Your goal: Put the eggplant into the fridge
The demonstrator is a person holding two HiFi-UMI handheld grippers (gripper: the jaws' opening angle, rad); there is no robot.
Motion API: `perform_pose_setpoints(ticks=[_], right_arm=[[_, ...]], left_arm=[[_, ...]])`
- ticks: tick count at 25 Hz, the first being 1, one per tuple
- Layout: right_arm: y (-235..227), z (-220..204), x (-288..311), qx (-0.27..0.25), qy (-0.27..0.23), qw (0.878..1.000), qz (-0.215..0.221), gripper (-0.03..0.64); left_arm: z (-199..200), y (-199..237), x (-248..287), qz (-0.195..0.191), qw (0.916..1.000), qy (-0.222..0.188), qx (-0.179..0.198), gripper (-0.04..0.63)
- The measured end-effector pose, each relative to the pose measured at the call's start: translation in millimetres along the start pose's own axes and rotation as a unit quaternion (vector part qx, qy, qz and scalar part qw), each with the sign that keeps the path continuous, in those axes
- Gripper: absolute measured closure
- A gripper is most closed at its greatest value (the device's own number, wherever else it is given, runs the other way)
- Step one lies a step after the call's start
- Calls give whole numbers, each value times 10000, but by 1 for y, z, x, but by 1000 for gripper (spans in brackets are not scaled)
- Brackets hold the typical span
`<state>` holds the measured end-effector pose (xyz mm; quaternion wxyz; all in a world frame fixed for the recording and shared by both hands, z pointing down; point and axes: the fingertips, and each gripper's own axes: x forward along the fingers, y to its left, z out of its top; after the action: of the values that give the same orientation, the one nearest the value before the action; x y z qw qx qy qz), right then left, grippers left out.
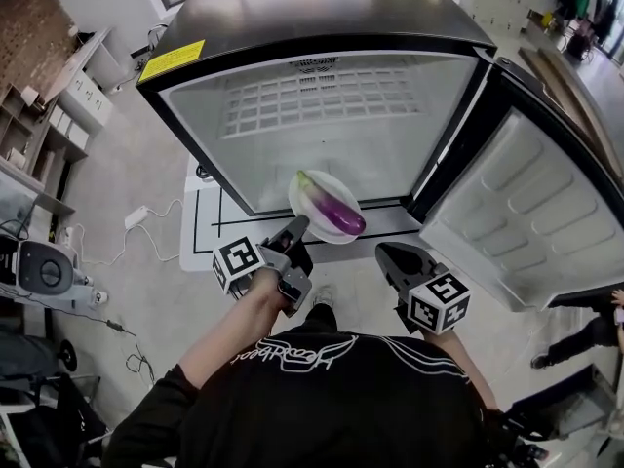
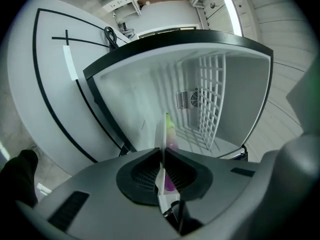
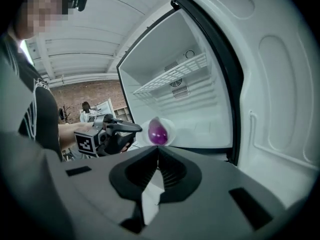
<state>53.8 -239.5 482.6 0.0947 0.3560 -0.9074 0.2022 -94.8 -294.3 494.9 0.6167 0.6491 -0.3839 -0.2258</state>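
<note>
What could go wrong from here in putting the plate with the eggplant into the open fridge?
The left tool pinches the plate only at its rim, so the plate may tilt and the eggplant could roll off.
The plate might strike the front edge of the fridge on the way in.
The right tool is close to the open door and could bump it.

Both arms reach forward, roughly level: left gripper [image 1: 298, 223] fingers clamped on plate [image 1: 305, 213] rim, right gripper [image 1: 387, 253] alongside, fingers pressed together, empty.
</note>
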Motion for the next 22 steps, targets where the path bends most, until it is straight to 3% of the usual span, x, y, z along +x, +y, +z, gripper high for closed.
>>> perform_pose_setpoints(ticks=[22], right_arm=[[-20, 3, 61, 121, 213, 9997, 58, 609]], left_arm=[[51, 24, 100, 559, 9973, -467, 76, 569]])
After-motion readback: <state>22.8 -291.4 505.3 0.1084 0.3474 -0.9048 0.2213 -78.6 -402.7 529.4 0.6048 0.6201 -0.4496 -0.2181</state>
